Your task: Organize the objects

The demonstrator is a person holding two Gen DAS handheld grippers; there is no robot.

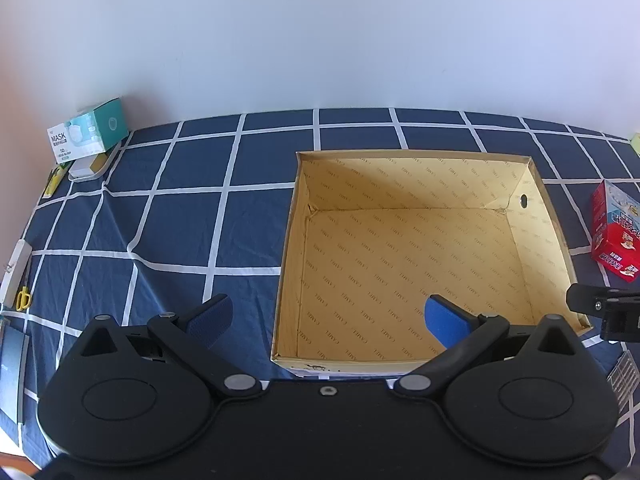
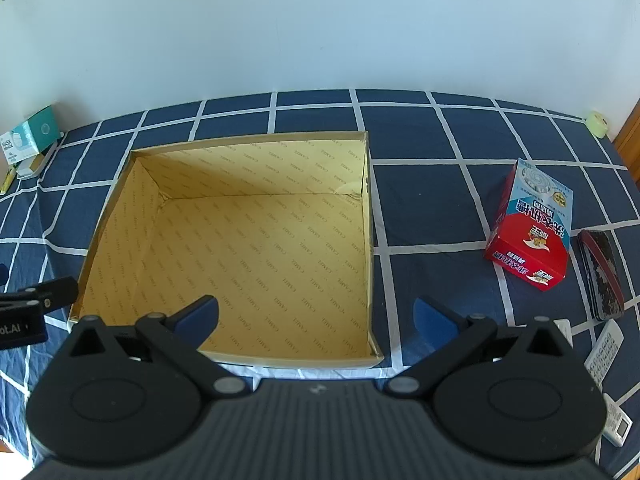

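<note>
An empty open cardboard box (image 1: 400, 184) with a yellow printed lining sits on the blue checked cloth; it also shows in the right wrist view (image 2: 248, 160). My left gripper (image 1: 326, 322) is open and empty over the box's near left corner. My right gripper (image 2: 316, 318) is open and empty over the box's near right corner. A red and white carton (image 2: 530, 236) stands right of the box, also in the left wrist view (image 1: 614, 232). A teal mask box (image 1: 90, 130) stands at the far left, also in the right wrist view (image 2: 30, 136).
A dark patterned case (image 2: 602, 274) lies right of the red carton, with a white remote (image 2: 604, 350) and a small white device (image 2: 616, 424) nearer. A yellow-green tape roll (image 2: 597, 123) sits far right. Yellow scissors (image 1: 23, 298) and a dark booklet (image 1: 12, 364) lie at the left edge.
</note>
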